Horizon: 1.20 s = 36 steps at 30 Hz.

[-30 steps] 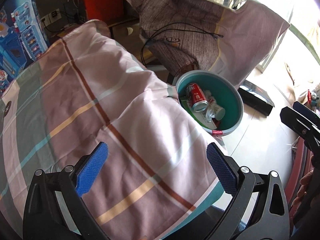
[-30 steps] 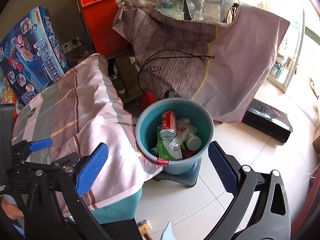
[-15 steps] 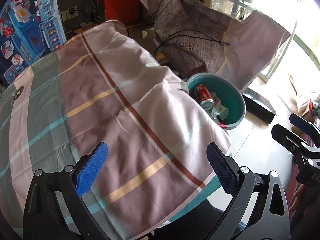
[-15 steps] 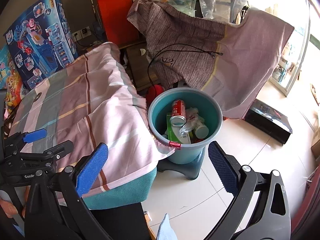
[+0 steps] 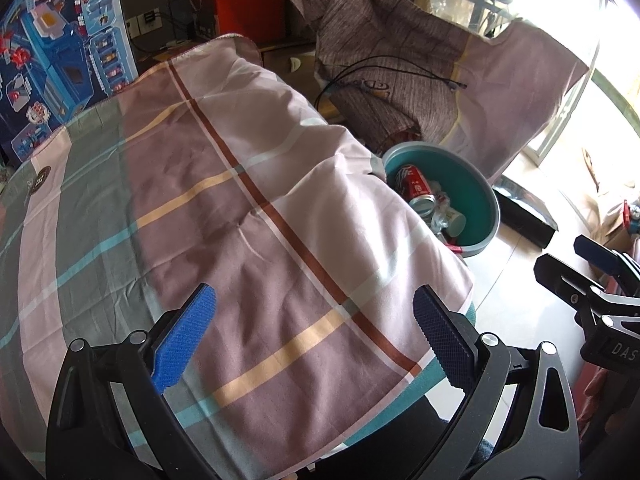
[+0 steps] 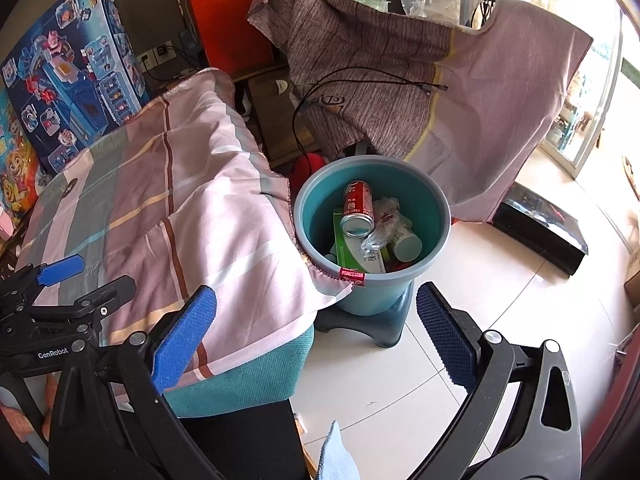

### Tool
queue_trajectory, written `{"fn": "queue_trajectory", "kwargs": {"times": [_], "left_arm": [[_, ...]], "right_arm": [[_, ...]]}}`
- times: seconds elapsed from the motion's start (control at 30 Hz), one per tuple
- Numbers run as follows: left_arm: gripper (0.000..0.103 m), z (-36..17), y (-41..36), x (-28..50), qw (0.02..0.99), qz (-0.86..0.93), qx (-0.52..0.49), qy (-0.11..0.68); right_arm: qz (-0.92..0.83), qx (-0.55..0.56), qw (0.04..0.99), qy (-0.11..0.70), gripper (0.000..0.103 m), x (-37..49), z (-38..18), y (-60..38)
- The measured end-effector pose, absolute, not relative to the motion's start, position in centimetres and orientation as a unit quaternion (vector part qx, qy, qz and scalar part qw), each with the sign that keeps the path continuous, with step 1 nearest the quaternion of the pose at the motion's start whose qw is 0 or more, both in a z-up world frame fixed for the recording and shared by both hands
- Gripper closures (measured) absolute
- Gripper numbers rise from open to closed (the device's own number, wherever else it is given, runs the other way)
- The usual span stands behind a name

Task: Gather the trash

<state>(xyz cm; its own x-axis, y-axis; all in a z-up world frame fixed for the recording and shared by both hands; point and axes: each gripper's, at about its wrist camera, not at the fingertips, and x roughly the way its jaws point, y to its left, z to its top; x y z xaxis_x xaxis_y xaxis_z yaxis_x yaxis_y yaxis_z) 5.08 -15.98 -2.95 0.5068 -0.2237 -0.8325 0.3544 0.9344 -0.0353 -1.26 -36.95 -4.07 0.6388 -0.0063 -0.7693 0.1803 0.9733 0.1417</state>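
Teal plastic is forming the bin (image 6: 372, 216), which is sitting on a small stool (image 6: 384, 320) on the tiled floor (image 6: 480, 320), at about 12 o'clock from the right tool (image 6: 316, 336) and at about 2 o'clock from the left tool (image 5: 312, 332). Lying inside the bin are a red can (image 6: 357, 210), a green carton (image 6: 346, 248), crumpled plastic (image 6: 380, 228) and a white cup (image 6: 406, 244). A plaid cloth (image 5: 224, 216) is covering the counter (image 6: 248, 376), and its hem is draping over the bin's near rim at 9 o'clock. Both tools are hanging in the air with their blue pads (image 5: 184, 340) wide apart and nothing between them. The left tool is hovering over the bare cloth, while the right tool is hovering over the floor beside the counter's corner. Each tool is showing at the edge of the other's view. Behind the bin, at 12 o'clock, a brown sheet (image 6: 400, 80) is hanging with a black cable (image 6: 360, 80) lying across it. A blue toy box (image 6: 76, 72) is standing at 10 o'clock, beyond the counter, and a black box (image 6: 540, 228) is lying on the floor at 3 o'clock from the bin.
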Motion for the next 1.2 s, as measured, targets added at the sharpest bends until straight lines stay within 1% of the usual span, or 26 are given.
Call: {"fn": "queue_trajectory", "kwargs": {"times": [1.2], "left_arm": [[0.004, -4.1, -16.2, 5.4, 0.863, -0.173, 0.078, 0.469]], "right_arm": [[-0.061, 0.109, 0.893, 0.433, 0.007, -0.8, -5.0, -37.2]]}}
